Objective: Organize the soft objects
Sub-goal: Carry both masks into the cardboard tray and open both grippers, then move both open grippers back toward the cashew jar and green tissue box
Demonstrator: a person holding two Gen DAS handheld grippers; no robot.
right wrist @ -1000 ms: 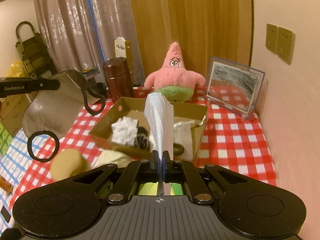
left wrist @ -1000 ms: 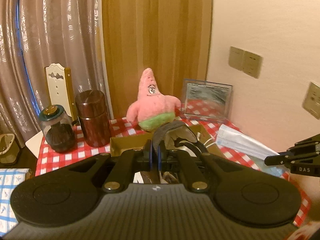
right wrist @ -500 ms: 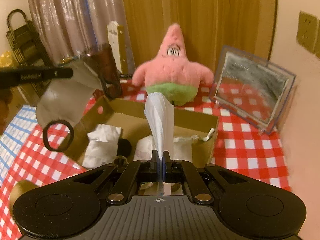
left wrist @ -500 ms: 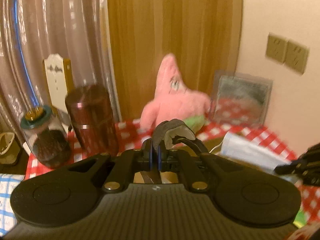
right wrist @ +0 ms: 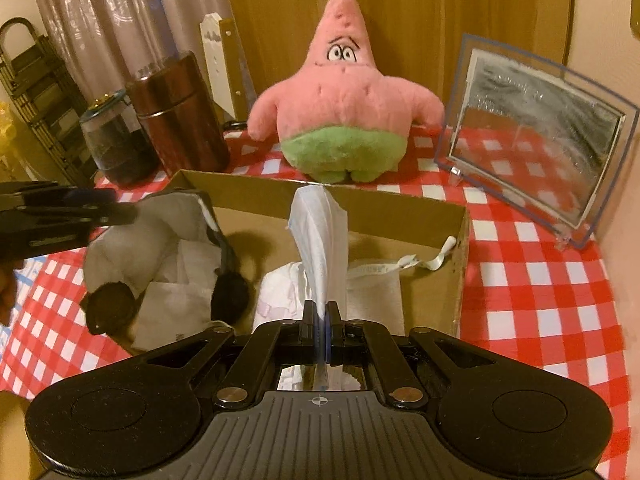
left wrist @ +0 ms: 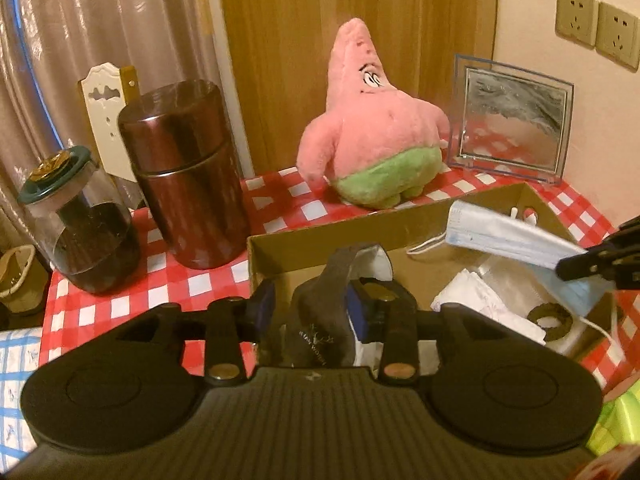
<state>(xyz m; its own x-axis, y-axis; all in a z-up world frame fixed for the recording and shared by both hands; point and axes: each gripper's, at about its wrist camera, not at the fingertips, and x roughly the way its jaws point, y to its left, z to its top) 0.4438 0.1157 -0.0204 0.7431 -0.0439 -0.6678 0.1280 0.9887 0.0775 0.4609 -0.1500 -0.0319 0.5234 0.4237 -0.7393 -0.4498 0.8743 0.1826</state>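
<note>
1. Between the left gripper (left wrist: 310,312) fingers: hanging loose, a grey face mask (left wrist: 320,320) with black ear loops, jaws having just been opening and now standing part-way apart, blue pads (left wrist: 264,308) flanking the cloth, right pad touching it, left pad apart from it.
2. Between the right gripper (right wrist: 320,316) fingers: being pinched tight, a pale blue disposable mask (right wrist: 320,240), jaws fully closed on it, sheet standing up and folded lengthwise.
3. Below both grippers: lying open, a shallow cardboard box (right wrist: 460,248) holding white cloth pieces (right wrist: 372,292) and a drawstring (right wrist: 432,258); grey mask drooping over the box's left part, blue mask hanging over its middle.
4. Under the box: spreading out, a red-and-white checked tablecloth (right wrist: 532,292).
5. Just behind the box: sitting upright, a pink star plush with green shorts (right wrist: 344,116).
6. Right of the plush: leaning back, a clear-framed mirror (right wrist: 532,136), reflecting the checks.
7. Left of the plush: standing side by side, a dark brown canister (left wrist: 184,184) and a glass jar with a green lid (left wrist: 80,220), with a white wooden board (left wrist: 108,116) behind them.
8. Behind everything: hanging, a shiny sheer curtain (left wrist: 100,20) beside a wood-grain panel (left wrist: 360,0); on the cream wall to the right, wall sockets (left wrist: 596,28).
</note>
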